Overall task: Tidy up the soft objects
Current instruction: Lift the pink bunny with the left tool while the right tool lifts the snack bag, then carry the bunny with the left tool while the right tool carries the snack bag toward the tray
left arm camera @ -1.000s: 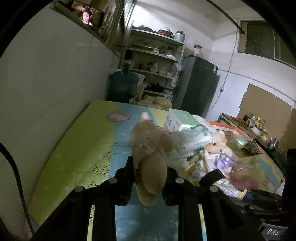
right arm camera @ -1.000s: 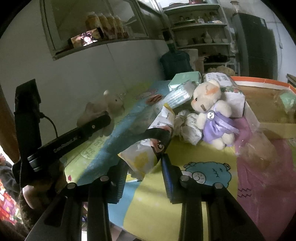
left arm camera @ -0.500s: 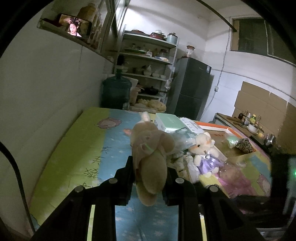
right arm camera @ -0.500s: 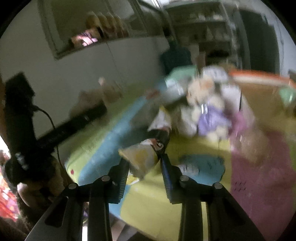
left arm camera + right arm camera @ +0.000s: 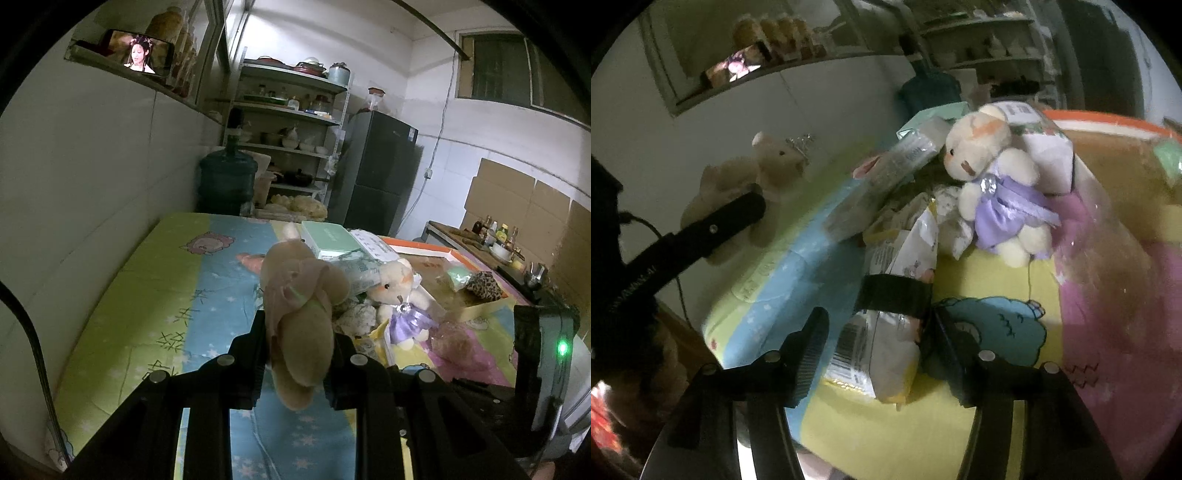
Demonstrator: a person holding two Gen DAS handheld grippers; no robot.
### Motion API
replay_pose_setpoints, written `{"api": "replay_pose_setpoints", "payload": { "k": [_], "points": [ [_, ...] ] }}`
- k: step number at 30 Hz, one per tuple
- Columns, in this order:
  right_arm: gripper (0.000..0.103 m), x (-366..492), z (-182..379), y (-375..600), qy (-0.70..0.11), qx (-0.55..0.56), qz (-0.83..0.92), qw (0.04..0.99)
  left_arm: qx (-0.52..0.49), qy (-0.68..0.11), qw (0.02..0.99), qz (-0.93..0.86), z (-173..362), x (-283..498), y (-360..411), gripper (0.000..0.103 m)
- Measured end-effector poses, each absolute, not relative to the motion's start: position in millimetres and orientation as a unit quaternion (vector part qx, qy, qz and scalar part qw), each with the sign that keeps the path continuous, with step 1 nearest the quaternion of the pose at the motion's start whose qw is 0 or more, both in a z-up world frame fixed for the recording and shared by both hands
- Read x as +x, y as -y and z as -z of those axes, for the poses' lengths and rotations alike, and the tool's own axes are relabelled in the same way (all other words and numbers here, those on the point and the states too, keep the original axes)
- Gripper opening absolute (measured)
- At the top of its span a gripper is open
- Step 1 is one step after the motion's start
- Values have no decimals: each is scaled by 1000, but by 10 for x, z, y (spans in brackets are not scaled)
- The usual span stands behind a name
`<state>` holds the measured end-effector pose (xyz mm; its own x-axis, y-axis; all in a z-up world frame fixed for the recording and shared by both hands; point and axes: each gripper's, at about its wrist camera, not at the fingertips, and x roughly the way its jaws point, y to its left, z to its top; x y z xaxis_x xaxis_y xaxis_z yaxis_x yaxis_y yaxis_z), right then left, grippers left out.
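Left gripper (image 5: 295, 350) clamping a tan plush rabbit (image 5: 301, 306) between its two black fingers, lifting it clear above the colourful cartoon-print mat (image 5: 155, 295), ears pointing ahead, rounded end drooping below the fingers. Just ahead and to the right of that gripper, lying in a heap: a cream plush bear in a shiny purple dress (image 5: 400, 301), a clear plastic-wrapped tissue pack (image 5: 360, 273) leaning against it, and a pale green rectangular box (image 5: 328, 238) behind. Further right, sitting on an orange-rimmed board (image 5: 424, 245), a leopard-print pouch (image 5: 484, 284).

Right gripper (image 5: 877, 338) standing wide, jaws spread on either side of a white-and-yellow crinkly snack packet (image 5: 886, 343) banded with black tape (image 5: 894, 295); right finger touching the packet's edge, left finger apart from it. Packet resting on the mat. Beyond the fingertips, lying against the pile, the cream bear. Far to the left of this gripper, hanging above the mat's edge, the tan rabbit in the other gripper.
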<state>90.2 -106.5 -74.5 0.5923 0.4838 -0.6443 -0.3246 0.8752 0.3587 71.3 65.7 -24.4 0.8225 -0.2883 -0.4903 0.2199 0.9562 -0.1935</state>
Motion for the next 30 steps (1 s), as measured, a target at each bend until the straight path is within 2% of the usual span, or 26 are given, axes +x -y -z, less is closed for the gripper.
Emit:
{"api": "replay_pose_setpoints", "payload": {
  "k": [6, 9, 18, 30],
  "points": [
    [61, 879, 739, 902, -390, 34, -212, 896, -64, -271, 951, 138, 268, 699, -629, 26],
    [54, 842, 746, 819, -386, 8, -194, 902, -62, -272, 950, 140, 292, 686, -619, 26],
    [46, 795, 744, 986, -372, 47, -208, 903, -62, -269, 951, 142, 288, 660, -611, 26],
    [45, 575, 447, 1244, -323, 72, -222, 917, -56, -262, 950, 161, 207, 623, -465, 26]
  ]
}}
